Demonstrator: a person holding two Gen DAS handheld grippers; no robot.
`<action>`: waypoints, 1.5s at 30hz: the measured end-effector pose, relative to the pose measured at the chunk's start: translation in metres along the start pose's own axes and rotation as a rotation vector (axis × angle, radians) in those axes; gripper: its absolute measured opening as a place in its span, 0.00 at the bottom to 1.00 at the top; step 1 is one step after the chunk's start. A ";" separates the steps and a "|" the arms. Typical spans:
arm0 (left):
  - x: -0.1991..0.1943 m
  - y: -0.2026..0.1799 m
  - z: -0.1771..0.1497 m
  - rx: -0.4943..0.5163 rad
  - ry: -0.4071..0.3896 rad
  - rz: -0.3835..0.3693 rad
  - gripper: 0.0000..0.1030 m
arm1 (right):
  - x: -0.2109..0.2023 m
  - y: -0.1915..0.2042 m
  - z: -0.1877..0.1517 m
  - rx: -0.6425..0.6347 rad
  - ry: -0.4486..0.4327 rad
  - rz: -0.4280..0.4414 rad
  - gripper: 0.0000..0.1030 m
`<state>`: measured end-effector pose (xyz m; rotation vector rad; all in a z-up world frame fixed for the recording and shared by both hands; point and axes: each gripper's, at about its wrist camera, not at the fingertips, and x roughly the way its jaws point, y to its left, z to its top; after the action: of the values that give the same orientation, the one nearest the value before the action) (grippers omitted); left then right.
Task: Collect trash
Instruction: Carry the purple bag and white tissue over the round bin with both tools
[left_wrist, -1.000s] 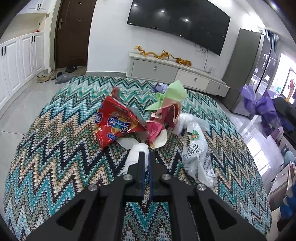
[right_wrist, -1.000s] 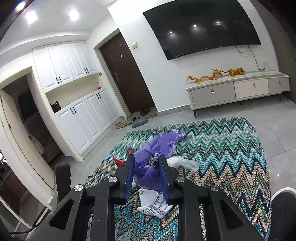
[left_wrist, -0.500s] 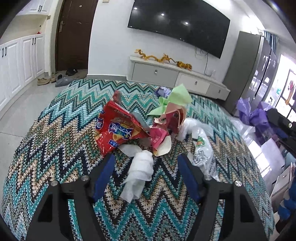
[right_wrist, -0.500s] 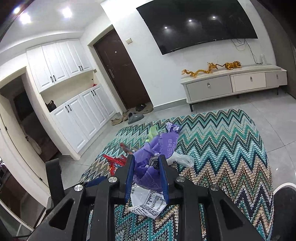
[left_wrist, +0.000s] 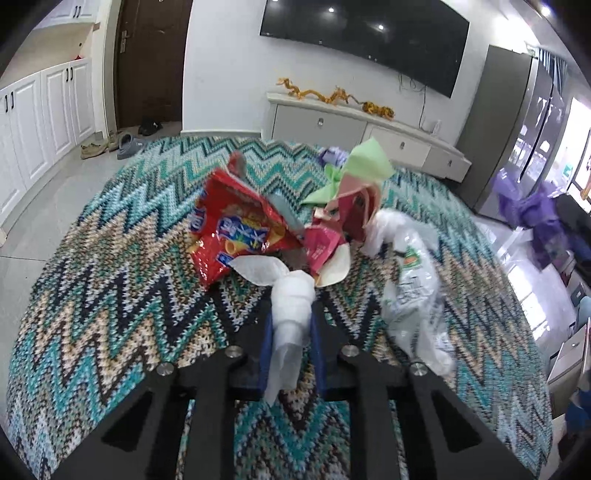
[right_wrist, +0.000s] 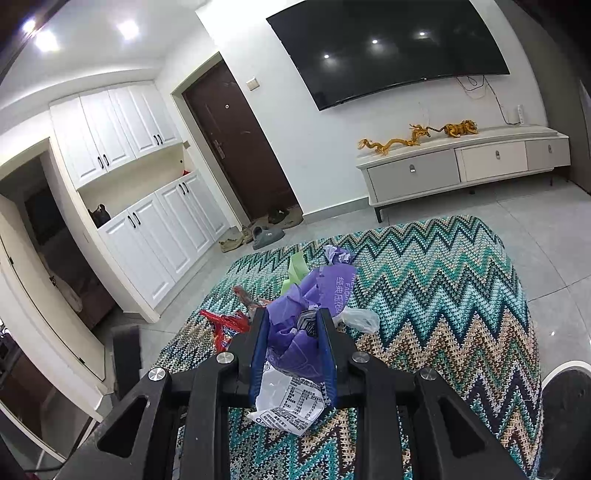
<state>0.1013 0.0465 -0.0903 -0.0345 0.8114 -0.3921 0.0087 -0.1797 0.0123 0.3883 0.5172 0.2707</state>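
Closing its jaws on the white tissue (left_wrist: 291, 306) lying on the zigzag rug (left_wrist: 110, 295), the left gripper (left_wrist: 290, 332) was mid-pickup, while the right gripper (right_wrist: 292, 343) held a purple bag (right_wrist: 295, 332); lifting the tissue looked next.

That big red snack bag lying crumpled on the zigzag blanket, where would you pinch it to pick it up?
Grip the red snack bag by its raised torn top edge at the far end, coming from above with the jaws across the foil. That flap stands clear of the zigzag blanket, while the bag's near end lies flat and the white tissue overlaps it.
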 end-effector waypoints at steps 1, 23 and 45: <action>-0.005 0.000 0.001 -0.001 -0.010 -0.001 0.17 | -0.001 0.000 0.000 0.000 -0.003 0.002 0.24; -0.091 -0.152 0.071 0.164 -0.273 -0.187 0.17 | -0.123 -0.040 0.027 0.003 -0.269 -0.188 0.24; 0.027 -0.388 0.041 0.345 0.061 -0.514 0.18 | -0.206 -0.220 -0.027 0.319 -0.256 -0.664 0.24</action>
<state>0.0200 -0.3273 -0.0115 0.0933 0.7802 -1.0188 -0.1437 -0.4398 -0.0152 0.5285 0.4100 -0.5034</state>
